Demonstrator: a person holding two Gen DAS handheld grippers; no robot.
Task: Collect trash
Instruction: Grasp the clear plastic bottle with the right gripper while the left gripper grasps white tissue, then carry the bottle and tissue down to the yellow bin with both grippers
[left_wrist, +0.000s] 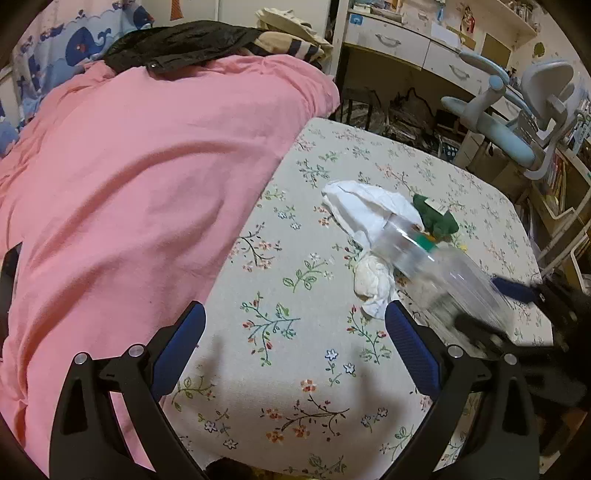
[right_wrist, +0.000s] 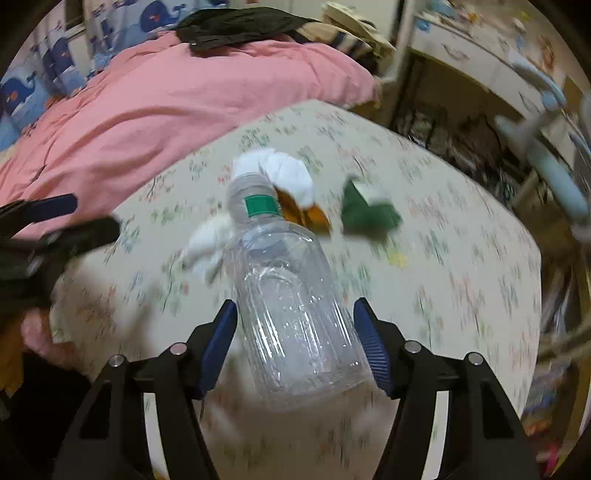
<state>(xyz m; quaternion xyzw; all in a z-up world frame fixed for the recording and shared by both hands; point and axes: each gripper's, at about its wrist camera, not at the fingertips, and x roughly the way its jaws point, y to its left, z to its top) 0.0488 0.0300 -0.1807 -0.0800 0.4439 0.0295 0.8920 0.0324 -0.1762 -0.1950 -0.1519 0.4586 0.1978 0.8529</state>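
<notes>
A clear plastic bottle (right_wrist: 291, 295) with a green neck band sits between my right gripper's (right_wrist: 295, 332) blue pads, held above the floral bed sheet (right_wrist: 461, 240). The same bottle (left_wrist: 443, 273) shows blurred in the left wrist view, with the right gripper (left_wrist: 495, 306) at its base. My left gripper (left_wrist: 295, 325) is open and empty over the sheet (left_wrist: 295, 369). White crumpled tissues (left_wrist: 369, 210) (right_wrist: 288, 173), a smaller tissue wad (left_wrist: 373, 284) (right_wrist: 207, 247), a green wrapper (left_wrist: 436, 218) (right_wrist: 365, 214) and an orange-brown wrapper (right_wrist: 306, 210) lie on the sheet.
A pink duvet (left_wrist: 129, 177) covers the left of the bed, with black clothing (left_wrist: 177, 44) on top. A desk with drawers (left_wrist: 406, 40) and a blue-grey chair (left_wrist: 517, 110) stand to the right. The bed's edge drops off at the right.
</notes>
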